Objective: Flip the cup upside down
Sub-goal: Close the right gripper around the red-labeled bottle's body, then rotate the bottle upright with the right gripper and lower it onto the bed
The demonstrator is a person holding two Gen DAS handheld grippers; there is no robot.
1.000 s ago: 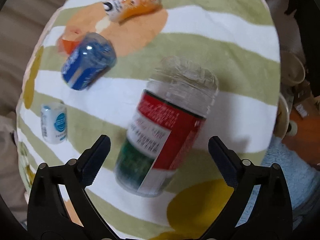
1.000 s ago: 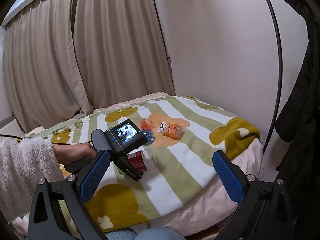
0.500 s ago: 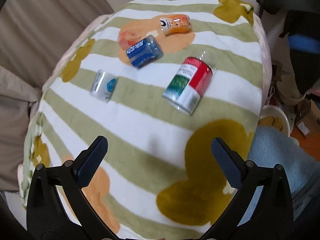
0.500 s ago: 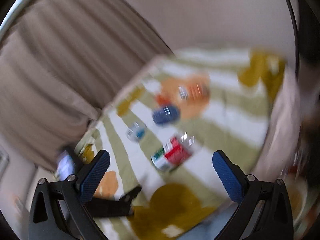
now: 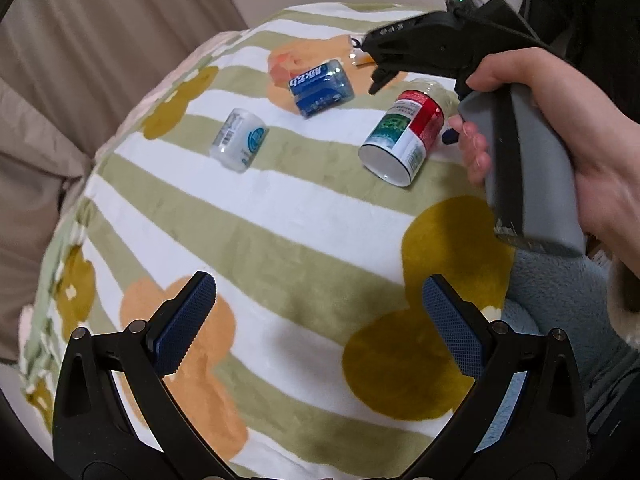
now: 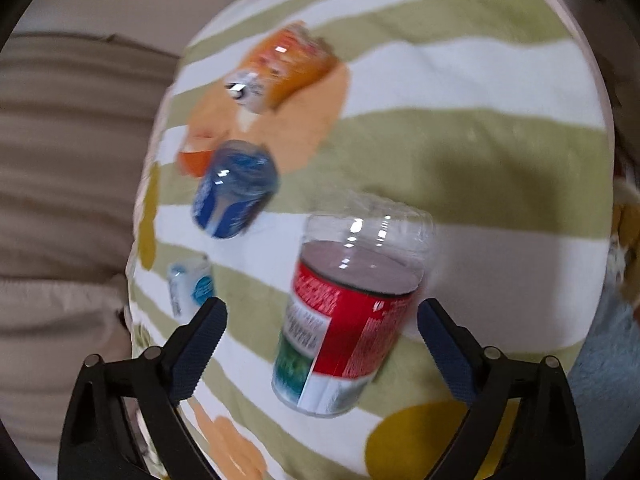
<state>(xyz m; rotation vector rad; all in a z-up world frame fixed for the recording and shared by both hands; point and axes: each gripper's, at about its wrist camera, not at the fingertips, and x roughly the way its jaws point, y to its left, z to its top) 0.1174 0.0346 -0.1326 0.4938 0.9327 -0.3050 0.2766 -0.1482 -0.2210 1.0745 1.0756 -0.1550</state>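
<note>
On the striped blanket (image 6: 460,148), a clear red-and-green-labelled cup (image 6: 344,320) lies sideways before the spread right gripper (image 6: 320,332).

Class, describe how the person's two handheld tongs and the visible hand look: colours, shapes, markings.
Both tongs, left and right, have black triangular cut-out arms with silver rivets and blue cross-hatched pads. Seen from the left wrist, the right one has a grey handle, a green light, and is held by a bare hand.
</note>
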